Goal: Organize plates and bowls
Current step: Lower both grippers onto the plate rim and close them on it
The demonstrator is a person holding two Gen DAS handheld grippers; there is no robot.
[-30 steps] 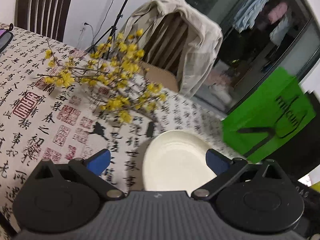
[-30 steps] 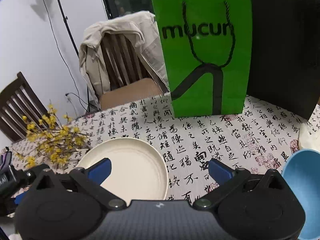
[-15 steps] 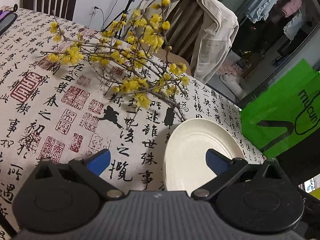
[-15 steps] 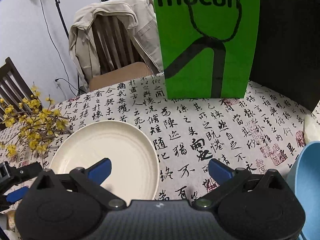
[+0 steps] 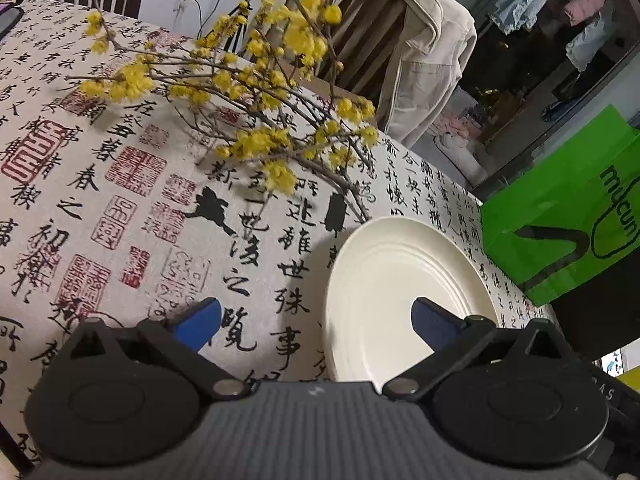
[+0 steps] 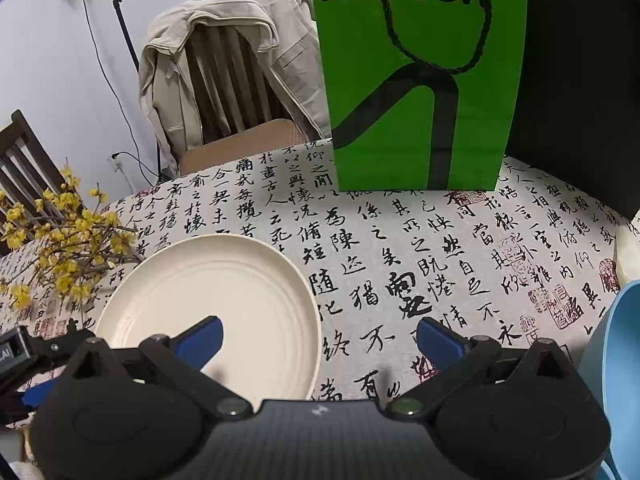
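Cream plate (image 6: 208, 300) empty, blue bowl (image 6: 618, 364) well apart.

A cream plate (image 6: 208, 292) lay on the black-and-red calligraphy tablecloth (image 6: 400, 248); ahead stood a green bag (image 6: 416, 80); yellow blossoms (image 5: 256, 80).

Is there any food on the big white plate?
No, the white plate is bare in the right wrist view, showing only its raised rings and a shadow from the right tool.
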